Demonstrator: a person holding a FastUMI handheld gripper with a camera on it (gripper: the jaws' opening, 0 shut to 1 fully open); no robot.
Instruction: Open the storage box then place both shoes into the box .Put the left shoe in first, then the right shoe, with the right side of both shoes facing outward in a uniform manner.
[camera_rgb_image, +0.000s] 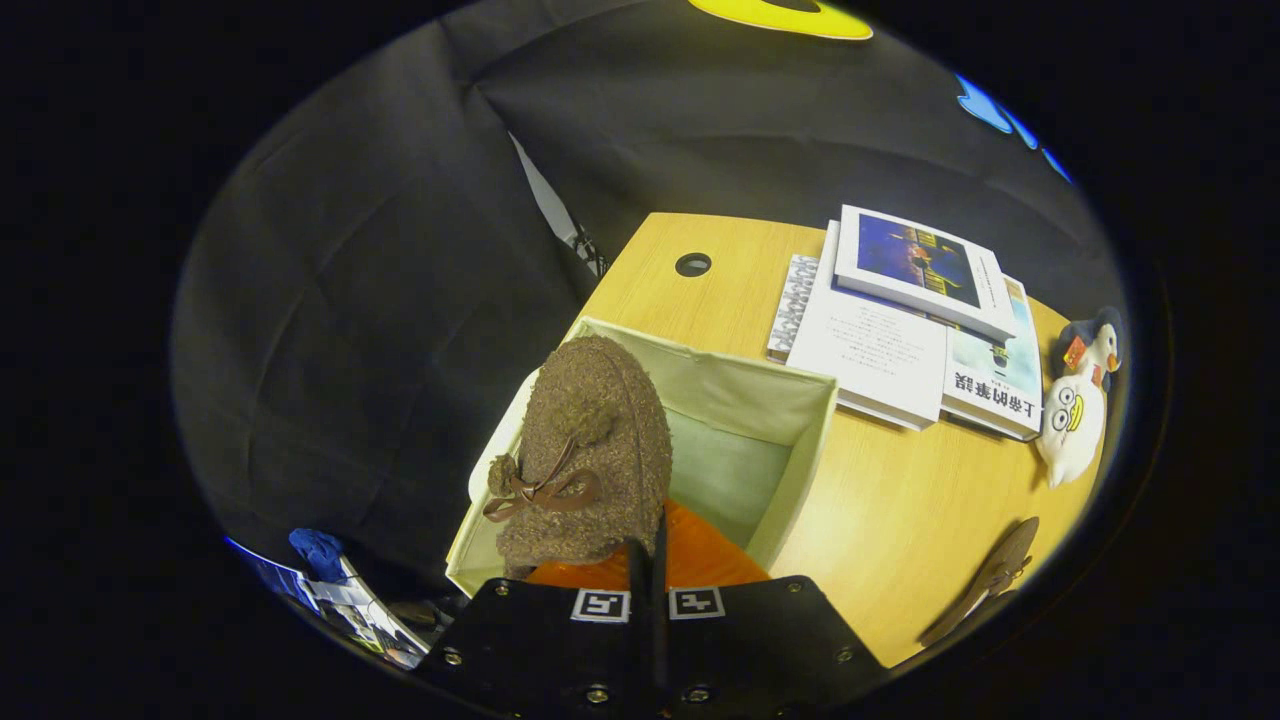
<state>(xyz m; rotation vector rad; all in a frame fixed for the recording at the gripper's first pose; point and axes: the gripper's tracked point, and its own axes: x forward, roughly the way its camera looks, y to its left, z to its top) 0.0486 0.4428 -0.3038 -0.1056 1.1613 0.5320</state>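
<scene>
A fuzzy brown shoe (590, 450) with a brown bow hangs toe away from me, with my gripper (650, 548) shut on its rear rim. It is held over the left half of the open pale fabric storage box (800, 460), which stands on the wooden table; the box's inside, as far as it shows, holds nothing. The second brown shoe (990, 580) lies on the table off to the right of the fingers, partly cut off.
A stack of books (900, 320) lies beyond the box to the right. A plush penguin toy (1080, 400) lies at the table's right end. A round cable hole (692, 264) sits near the table's far edge. Black cloth wall drops left of the table.
</scene>
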